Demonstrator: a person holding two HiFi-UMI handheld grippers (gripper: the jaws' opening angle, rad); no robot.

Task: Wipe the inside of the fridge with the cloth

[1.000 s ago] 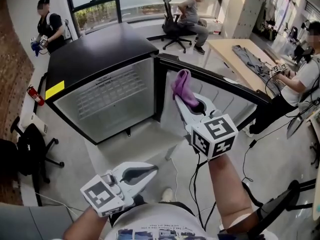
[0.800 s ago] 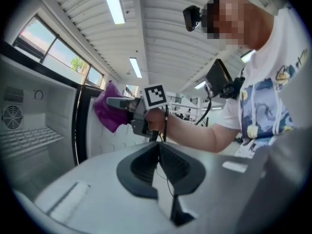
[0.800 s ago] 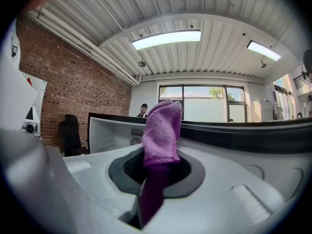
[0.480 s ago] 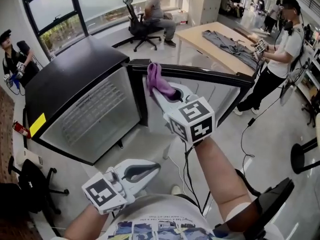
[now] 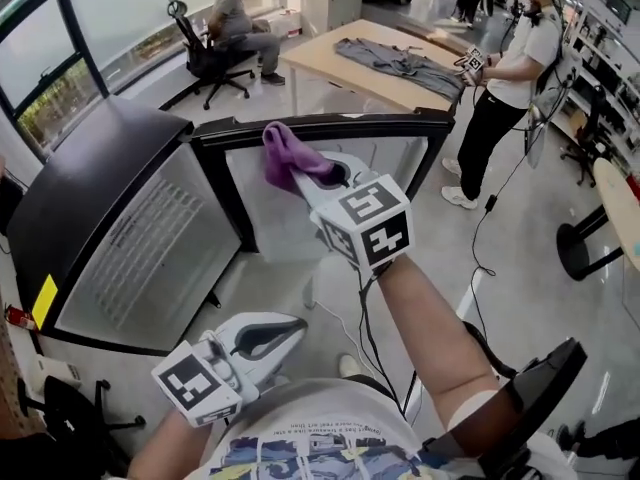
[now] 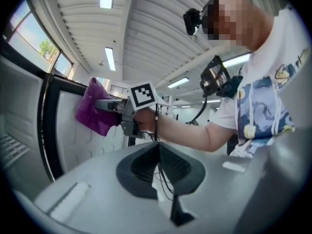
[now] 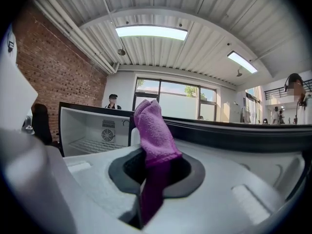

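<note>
Jaws: your right gripper clamps the purple cloth; left gripper closed, empty. Cloth is up by the open fridge door. Interior wiping looks not started.

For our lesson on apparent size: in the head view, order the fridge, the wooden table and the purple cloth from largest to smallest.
1. fridge
2. wooden table, though farther off
3. purple cloth
</note>
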